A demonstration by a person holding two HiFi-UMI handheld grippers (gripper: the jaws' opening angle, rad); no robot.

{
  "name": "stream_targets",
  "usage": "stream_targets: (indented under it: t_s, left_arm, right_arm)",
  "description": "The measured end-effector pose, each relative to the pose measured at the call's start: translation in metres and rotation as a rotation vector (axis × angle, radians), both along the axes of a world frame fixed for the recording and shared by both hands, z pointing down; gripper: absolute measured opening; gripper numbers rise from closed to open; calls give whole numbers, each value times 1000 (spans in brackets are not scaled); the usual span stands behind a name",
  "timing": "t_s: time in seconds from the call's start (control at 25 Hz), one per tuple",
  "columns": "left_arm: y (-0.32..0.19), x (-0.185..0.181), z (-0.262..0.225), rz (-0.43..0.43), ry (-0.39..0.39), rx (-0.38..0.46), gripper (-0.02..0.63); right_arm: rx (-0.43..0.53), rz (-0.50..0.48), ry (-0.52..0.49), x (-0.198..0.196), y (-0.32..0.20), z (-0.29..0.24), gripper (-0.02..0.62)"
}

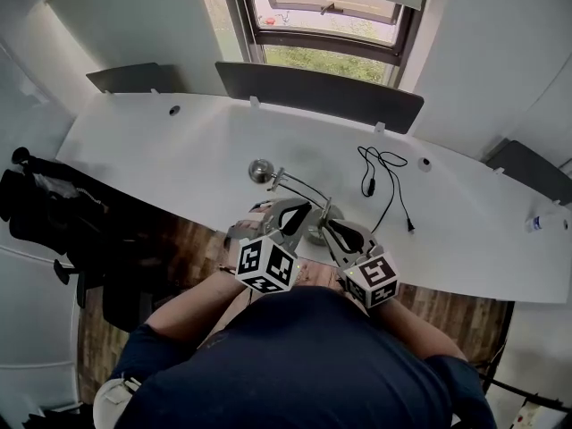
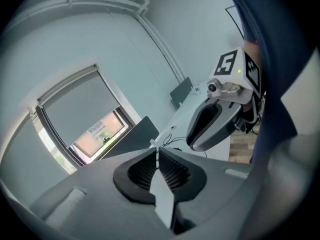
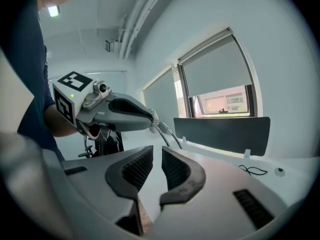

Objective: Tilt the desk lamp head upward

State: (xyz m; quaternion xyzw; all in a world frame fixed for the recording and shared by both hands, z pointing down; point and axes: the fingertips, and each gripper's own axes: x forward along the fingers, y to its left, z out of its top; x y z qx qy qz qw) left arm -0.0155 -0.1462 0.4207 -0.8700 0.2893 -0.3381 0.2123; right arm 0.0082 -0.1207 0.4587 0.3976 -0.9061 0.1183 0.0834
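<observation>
Your left gripper [image 2: 157, 152] has its ribbed black jaws clenched on nothing, the pads all but meeting. On your right gripper [image 3: 157, 155] the jaws stand a narrow slot apart, and that slot is empty too; only pale tabletop [image 1: 170, 155] shows through it. Neither tool has hold of the lamp.

The desk lamp sits at the near edge of the tabletop, just beyond your two grippers. Its round base [image 1: 315, 234] is partly hidden between them. Its thin metal rods [image 1: 300, 186] run far and left to the small domed lamp head [image 1: 260, 170].

You are not gripping or pressing the head now. From above I cannot tell which way the dome faces, so whether the tilt is done or not yet started is not readable here. My guess is that the lift is still to be made.

The head looks like brushed, shiny metal and the rods are slim and wiry. A loose black cable [image 1: 386, 179] curls to the right on the smooth white surface.
</observation>
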Motion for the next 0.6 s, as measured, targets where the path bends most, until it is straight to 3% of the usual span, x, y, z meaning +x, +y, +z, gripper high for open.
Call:
stream_targets:
  t_s: [0.28,0.44,0.6]
  left_arm:
    - [21,2,-13,36,251,-77,8]
    - [29,2,-17,56,402,-161,8]
    - [37,1,-16,83,471,-197,8]
  right_arm:
    - [53,-11,-68,-3,4,-32,28]
    - [92,-26,-67,-7,8,-37,21]
    - [107,-36,-82,-11,11,-36,17]
